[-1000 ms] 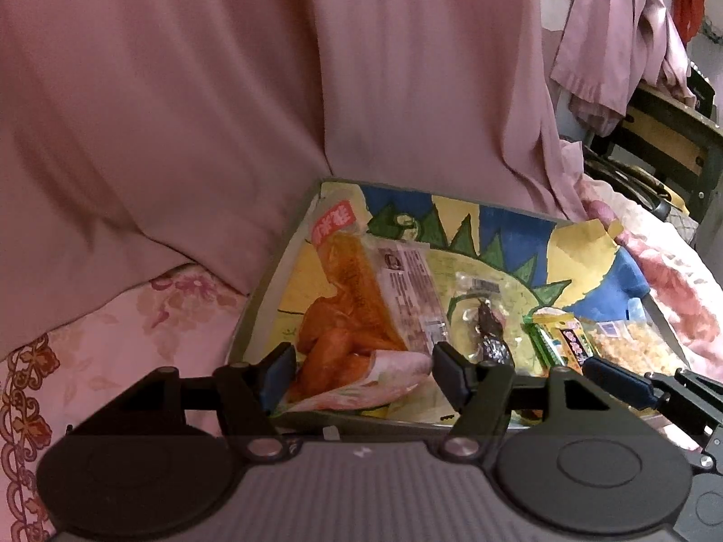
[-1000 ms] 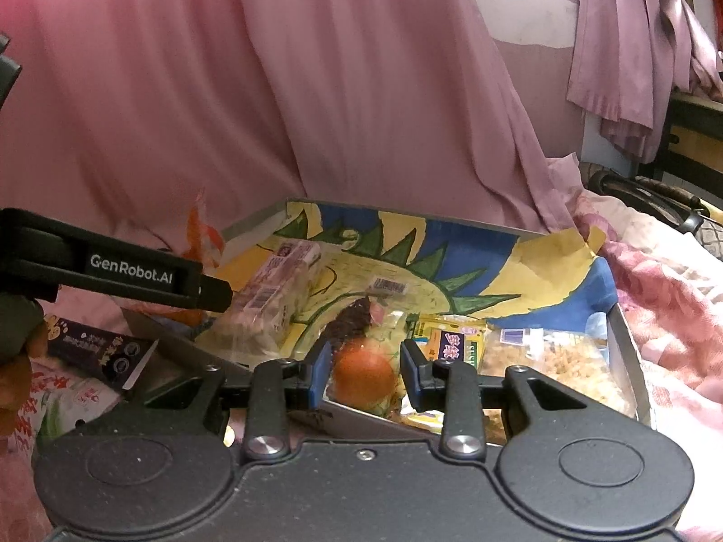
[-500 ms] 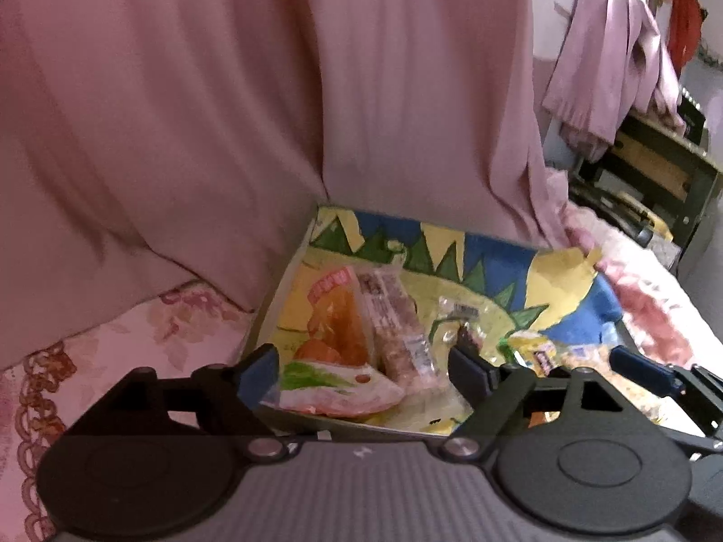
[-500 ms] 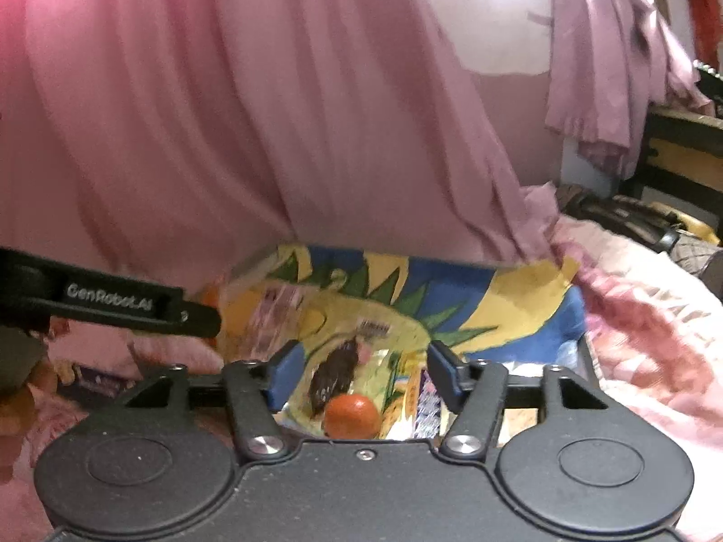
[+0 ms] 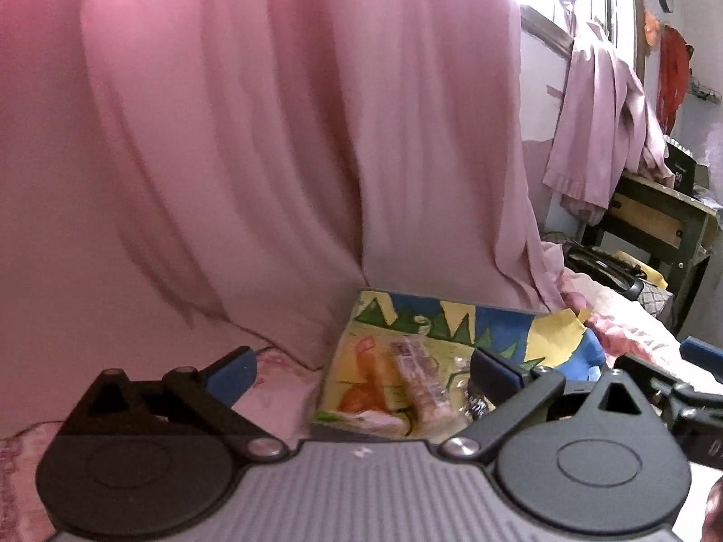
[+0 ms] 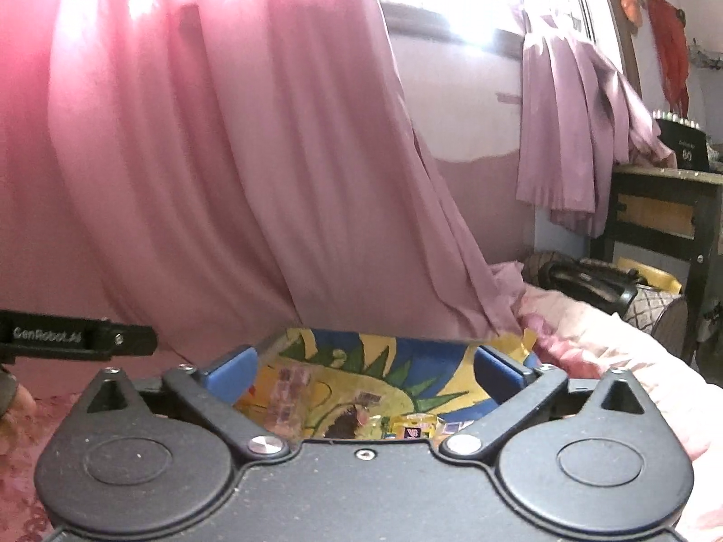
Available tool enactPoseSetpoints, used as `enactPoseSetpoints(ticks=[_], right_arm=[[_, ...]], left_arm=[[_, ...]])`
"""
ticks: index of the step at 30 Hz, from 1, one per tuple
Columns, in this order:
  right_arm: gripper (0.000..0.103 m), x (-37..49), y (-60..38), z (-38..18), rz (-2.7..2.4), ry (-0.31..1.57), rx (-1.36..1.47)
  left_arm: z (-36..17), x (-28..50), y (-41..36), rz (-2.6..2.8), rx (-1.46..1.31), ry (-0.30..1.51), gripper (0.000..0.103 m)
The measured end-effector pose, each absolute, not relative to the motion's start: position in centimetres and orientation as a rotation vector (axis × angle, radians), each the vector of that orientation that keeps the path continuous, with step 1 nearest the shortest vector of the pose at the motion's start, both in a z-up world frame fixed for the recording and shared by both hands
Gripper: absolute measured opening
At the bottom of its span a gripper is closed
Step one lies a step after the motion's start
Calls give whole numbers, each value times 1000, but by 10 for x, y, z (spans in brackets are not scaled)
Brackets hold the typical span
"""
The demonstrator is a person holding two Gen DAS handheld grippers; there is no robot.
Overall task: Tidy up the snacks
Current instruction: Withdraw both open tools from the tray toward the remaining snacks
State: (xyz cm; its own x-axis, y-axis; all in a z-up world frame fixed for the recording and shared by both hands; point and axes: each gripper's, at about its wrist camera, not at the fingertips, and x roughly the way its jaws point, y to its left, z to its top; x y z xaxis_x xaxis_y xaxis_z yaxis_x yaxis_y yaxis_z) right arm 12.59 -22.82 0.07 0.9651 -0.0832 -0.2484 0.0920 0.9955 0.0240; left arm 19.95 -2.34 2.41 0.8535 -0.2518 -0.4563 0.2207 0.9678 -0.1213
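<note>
Left gripper (image 5: 363, 372): jaws are opening, spread wide, nothing between the blue pads, touching nothing. It is hanging above the near edge of the tray (image 5: 506, 311), which is sitting on the pink bed cover (image 5: 280, 388) against the pink curtain (image 5: 271, 158).

Right gripper (image 6: 363, 372): jaws are likewise opening, wide apart and empty, hovering over the same tray (image 6: 406, 338).

Snacks are lying inside the tray on its dinosaur-print lining: an orange packet (image 5: 366, 384) and a clear-wrapped bar (image 5: 418, 384) toward the left side, touching each other; a dark wrapped piece (image 6: 345, 424) and a yellow packet (image 6: 413, 429) nearer the middle.
</note>
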Motion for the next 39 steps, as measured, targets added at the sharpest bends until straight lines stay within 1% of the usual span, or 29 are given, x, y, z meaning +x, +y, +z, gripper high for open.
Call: enactPoseSetpoints(ticks=[8, 18, 29, 39], right_arm=[[102, 84, -208, 13, -49, 240, 23], [102, 44, -177, 7, 13, 311, 9], [102, 44, -163, -21, 43, 444, 18], [102, 62, -160, -48, 56, 556, 10]], left_arm=[[32, 150, 11, -180, 18, 495, 103], [25, 112, 23, -130, 182, 593, 103], [-8, 140, 30, -132, 180, 814, 103], [-24, 153, 17, -172, 279, 857, 103]])
